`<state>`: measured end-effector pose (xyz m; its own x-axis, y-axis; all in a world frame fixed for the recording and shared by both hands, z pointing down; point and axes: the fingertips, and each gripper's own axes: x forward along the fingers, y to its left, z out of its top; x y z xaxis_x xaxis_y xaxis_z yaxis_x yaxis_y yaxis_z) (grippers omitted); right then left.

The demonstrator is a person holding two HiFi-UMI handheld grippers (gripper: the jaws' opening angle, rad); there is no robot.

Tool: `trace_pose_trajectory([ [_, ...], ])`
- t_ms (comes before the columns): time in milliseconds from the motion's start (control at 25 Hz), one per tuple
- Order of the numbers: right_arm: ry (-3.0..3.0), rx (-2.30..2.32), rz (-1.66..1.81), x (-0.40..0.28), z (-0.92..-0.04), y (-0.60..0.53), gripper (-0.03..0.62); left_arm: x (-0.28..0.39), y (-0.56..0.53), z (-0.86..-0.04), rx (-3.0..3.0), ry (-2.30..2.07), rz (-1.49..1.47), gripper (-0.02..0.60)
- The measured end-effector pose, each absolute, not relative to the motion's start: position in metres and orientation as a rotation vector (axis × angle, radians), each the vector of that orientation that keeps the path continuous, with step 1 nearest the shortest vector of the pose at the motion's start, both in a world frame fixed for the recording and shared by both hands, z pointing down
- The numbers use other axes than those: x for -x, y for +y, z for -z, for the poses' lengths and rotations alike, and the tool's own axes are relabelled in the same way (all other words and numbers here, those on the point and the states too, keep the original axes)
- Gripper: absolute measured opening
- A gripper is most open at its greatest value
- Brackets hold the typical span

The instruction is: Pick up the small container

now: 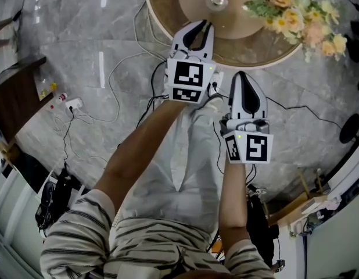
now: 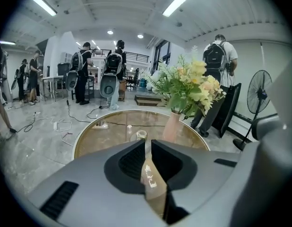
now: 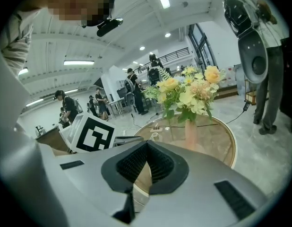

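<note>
The small container (image 1: 216, 2) is a little clear jar with a pale lid. It stands near the middle of the round glass table (image 1: 168, 16). My left gripper (image 1: 206, 23) hovers over the table's near edge and points at the jar (image 2: 141, 135); its jaws (image 2: 147, 143) stand a narrow slit apart with nothing between them. My right gripper (image 1: 240, 74) hangs lower and to the right, short of the table. Its tips (image 3: 146, 143) meet and it holds nothing. The jar (image 3: 154, 136) shows small beyond them.
A pink vase of yellow and peach flowers (image 1: 295, 16) stands on the table's right side (image 2: 172, 126). Cables and a power strip (image 1: 72, 103) lie on the marble floor at left, beside a dark wooden cabinet (image 1: 17, 97). Several people (image 2: 113, 74) and a standing fan (image 2: 259, 98) are farther off.
</note>
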<state>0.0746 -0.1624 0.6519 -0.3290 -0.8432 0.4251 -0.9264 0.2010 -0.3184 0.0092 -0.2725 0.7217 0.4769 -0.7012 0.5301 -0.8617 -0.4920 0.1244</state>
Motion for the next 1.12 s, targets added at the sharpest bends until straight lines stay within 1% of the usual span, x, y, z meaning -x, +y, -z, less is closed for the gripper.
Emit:
trace_pose_trajectory([
  [120,-2.299,-1.721,-0.805,-0.075,-0.661,-0.159,0.009,-0.010,-0.276,-0.735,-2.349,-1.307,-0.604,0.038],
  [200,-2.290,-1.728,-0.813,-0.077,-0.668,-0.158,0.009,-0.011,-0.279,-0.744,-2.347,-1.301,-0.614,0.062],
  [520,-2.265,-1.748,-0.837,-0.083,-0.690,-0.161,0.009,-0.019,-0.297,-0.776,-2.357,-1.281,-0.658,0.166],
  [720,-2.258,-1.734,-0.860,-0.083,-0.701,-0.162,0.008,-0.024,-0.311,-0.791,-2.360,-1.277,-0.695,0.249],
  [800,-2.253,-1.742,-0.866,-0.084,-0.704,-0.165,0.008,-0.025,-0.317,-0.797,-2.361,-1.280,-0.703,0.273],
  [920,-2.253,-1.744,-0.865,-0.085,-0.708,-0.168,0.008,-0.028,-0.326,-0.805,-2.369,-1.279,-0.710,0.299],
  [1120,-2.253,-1.746,-0.862,-0.088,-0.711,-0.170,0.009,-0.034,-0.337,-0.814,-2.391,-1.276,-0.733,0.320],
])
